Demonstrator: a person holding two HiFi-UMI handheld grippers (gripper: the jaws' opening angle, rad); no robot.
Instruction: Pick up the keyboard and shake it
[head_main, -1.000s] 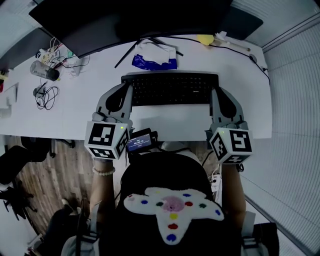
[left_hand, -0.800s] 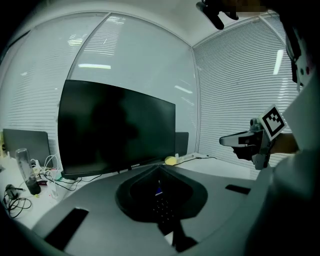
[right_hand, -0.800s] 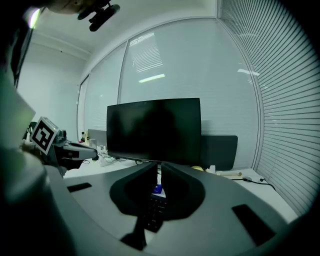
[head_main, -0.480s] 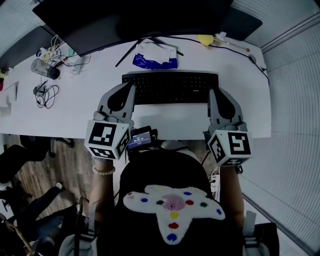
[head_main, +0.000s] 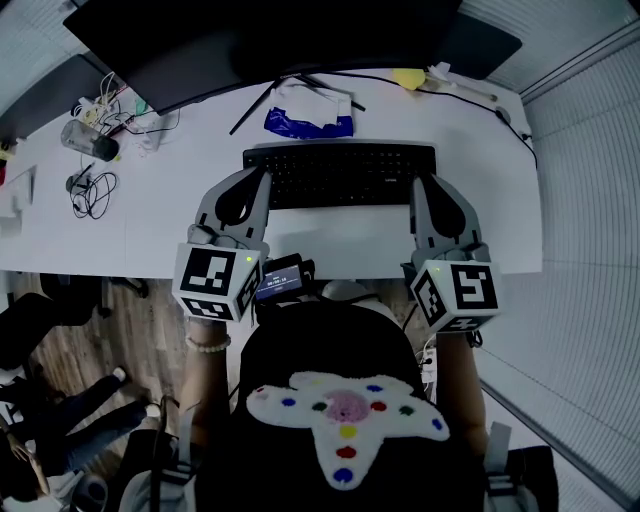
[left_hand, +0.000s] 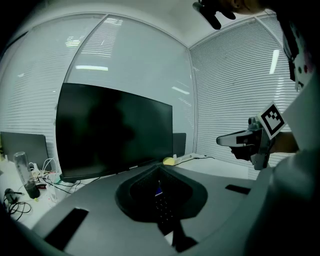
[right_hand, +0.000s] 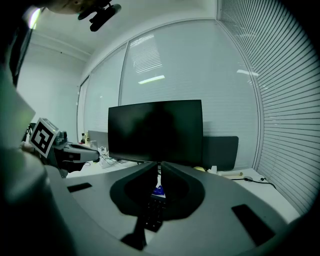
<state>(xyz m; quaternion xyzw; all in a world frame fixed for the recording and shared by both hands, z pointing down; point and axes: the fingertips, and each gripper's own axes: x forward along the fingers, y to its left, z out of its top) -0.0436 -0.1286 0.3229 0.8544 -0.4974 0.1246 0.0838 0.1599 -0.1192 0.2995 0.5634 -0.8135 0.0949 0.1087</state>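
Observation:
A black keyboard (head_main: 340, 175) lies flat on the white desk (head_main: 150, 220), in front of the monitor. My left gripper (head_main: 262, 175) is shut, its tips over the keyboard's left end. My right gripper (head_main: 418, 180) is shut too, with its tips at the keyboard's right end. In the left gripper view the jaws meet at the tip (left_hand: 160, 169) with nothing between them, and keyboard keys (left_hand: 162, 210) show below through the hollow. The right gripper view shows the same: closed jaws (right_hand: 159, 167) above the keys (right_hand: 152, 212). Whether either gripper touches the keyboard I cannot tell.
A large dark monitor (head_main: 260, 40) stands behind the keyboard, its stand legs reaching toward it. A blue packet (head_main: 305, 123) lies just beyond the keyboard. A yellow object (head_main: 410, 78) sits at the back right. Cables and a bottle (head_main: 90, 140) clutter the left.

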